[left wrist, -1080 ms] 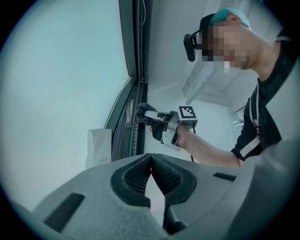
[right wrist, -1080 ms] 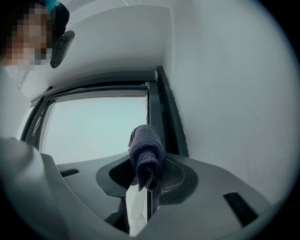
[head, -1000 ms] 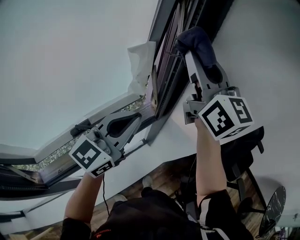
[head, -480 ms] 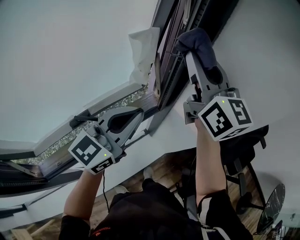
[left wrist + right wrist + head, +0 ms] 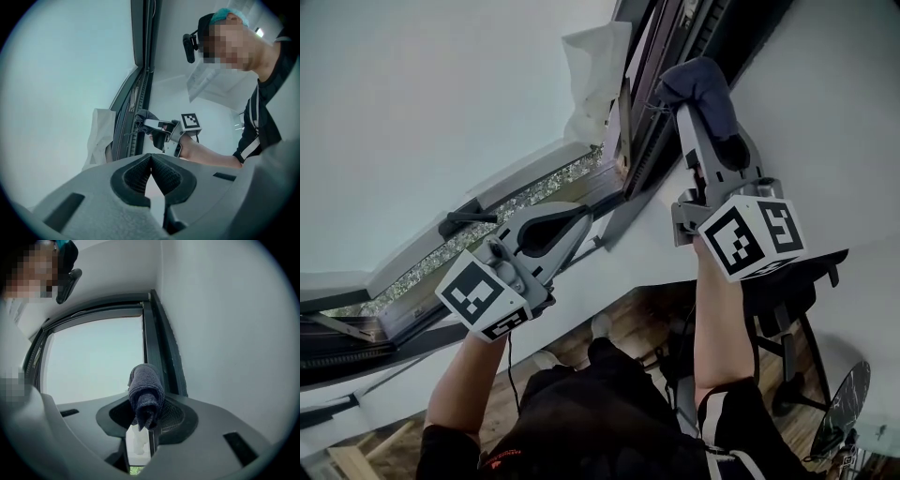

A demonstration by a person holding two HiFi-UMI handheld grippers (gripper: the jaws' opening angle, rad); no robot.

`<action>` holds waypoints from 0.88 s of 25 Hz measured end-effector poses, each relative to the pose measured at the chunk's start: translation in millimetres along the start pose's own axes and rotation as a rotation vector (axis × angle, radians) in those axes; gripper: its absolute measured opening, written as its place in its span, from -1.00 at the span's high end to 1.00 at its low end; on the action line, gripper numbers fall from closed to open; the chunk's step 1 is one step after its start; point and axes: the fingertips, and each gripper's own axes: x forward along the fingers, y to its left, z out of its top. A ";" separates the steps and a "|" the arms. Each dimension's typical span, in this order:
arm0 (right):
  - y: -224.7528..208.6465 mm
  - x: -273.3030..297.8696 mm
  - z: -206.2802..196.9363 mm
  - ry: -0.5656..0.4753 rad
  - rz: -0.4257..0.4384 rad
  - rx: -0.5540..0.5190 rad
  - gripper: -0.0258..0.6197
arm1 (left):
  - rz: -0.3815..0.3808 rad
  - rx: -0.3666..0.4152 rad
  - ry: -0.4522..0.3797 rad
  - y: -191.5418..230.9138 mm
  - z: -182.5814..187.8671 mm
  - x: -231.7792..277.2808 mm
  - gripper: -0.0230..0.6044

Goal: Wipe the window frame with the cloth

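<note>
A dark blue cloth (image 5: 701,84) is rolled up in my right gripper (image 5: 692,105), which is shut on it. The cloth sits against the dark window frame (image 5: 654,131) near its upper corner. In the right gripper view the cloth (image 5: 146,389) sticks out past the jaws, with the frame (image 5: 160,345) just behind it. My left gripper (image 5: 581,217) is lower and to the left, beside the frame's bottom rail, shut with nothing in it. The left gripper view shows its pads meeting (image 5: 150,157), and beyond them the right gripper (image 5: 161,130) holding the cloth (image 5: 143,116).
A white crumpled sheet (image 5: 591,80) hangs on the glass side of the frame. A black window handle (image 5: 469,220) sits on the lower sash. The white wall (image 5: 825,122) lies right of the frame. A chair (image 5: 797,309) and wooden floor are below.
The left gripper has shifted slightly up and to the right along the lower rail. The right gripper stays at the frame with the cloth, barely moved.
</note>
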 end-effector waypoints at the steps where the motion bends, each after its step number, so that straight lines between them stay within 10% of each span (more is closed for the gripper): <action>1: -0.7 -0.5 -4.5 0.005 -0.003 0.001 0.56 | 0.001 -0.004 0.003 0.7 -2.2 -0.3 0.87; 22: -17.8 -16.5 -104.6 0.130 -0.045 0.077 0.56 | 0.002 -0.090 0.080 6.0 -57.1 2.4 0.87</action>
